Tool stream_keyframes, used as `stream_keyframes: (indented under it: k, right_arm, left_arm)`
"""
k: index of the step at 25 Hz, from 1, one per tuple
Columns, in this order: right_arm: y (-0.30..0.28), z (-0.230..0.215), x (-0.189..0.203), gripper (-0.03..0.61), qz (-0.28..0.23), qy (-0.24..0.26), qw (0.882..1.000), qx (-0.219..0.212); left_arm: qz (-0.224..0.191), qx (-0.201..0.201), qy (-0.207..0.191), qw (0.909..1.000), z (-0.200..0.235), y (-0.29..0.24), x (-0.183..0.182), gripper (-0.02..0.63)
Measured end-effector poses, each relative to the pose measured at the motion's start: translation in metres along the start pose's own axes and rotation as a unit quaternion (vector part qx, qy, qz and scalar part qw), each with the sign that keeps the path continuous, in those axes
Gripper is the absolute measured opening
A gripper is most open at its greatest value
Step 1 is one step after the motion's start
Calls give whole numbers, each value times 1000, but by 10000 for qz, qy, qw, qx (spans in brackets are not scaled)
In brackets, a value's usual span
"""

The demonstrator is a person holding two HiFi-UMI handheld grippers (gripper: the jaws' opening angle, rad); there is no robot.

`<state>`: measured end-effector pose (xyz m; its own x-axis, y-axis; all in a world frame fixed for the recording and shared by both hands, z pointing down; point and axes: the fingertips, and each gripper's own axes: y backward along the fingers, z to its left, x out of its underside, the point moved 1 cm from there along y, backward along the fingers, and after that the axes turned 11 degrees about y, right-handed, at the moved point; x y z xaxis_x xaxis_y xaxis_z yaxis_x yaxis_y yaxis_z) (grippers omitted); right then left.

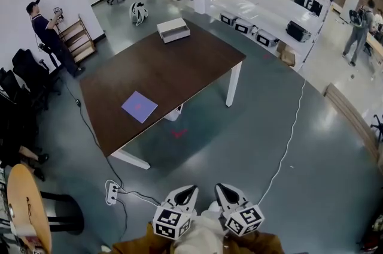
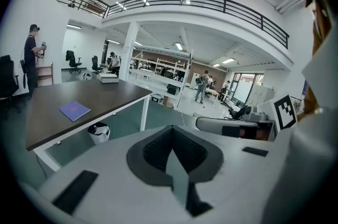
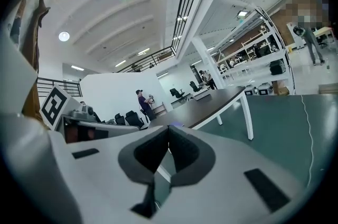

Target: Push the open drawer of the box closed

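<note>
Looking down at a big workshop hall. Far left, a person stands by the white wall next to a small wooden shelf. A white power strip lies on the grey floor, below the near corner of the table.

The dark brown table sits at an angle across the middle. A purple sheet lies flat close to its front edge, toward the near corner. In the left gripper view you can see a waste bin underneath.

The white box is way over at the far corner of the table. Its drawer looks like it sticks out a little on the side facing us, but it's too small to be sure.

Both grippers hang low at the bottom edge over bare floor, well apart from the table. The left gripper has its jaws clenched together with nothing between them. Same deal for the right gripper just beside it: pinched closed on nothing.

Right of them, a white cable snakes across the floor, and long white racks run along the far right.
</note>
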<state>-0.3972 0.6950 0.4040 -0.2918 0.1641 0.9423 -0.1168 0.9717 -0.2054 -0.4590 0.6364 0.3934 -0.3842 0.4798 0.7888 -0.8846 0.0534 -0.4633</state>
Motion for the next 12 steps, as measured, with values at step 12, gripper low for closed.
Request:
stream_keyframes:
  k: [12]
  right_arm:
    - [38,-60,17,6,-22,-323,9993,204]
  left_arm:
    - [203,18,37,9998,-37,-47,13,5]
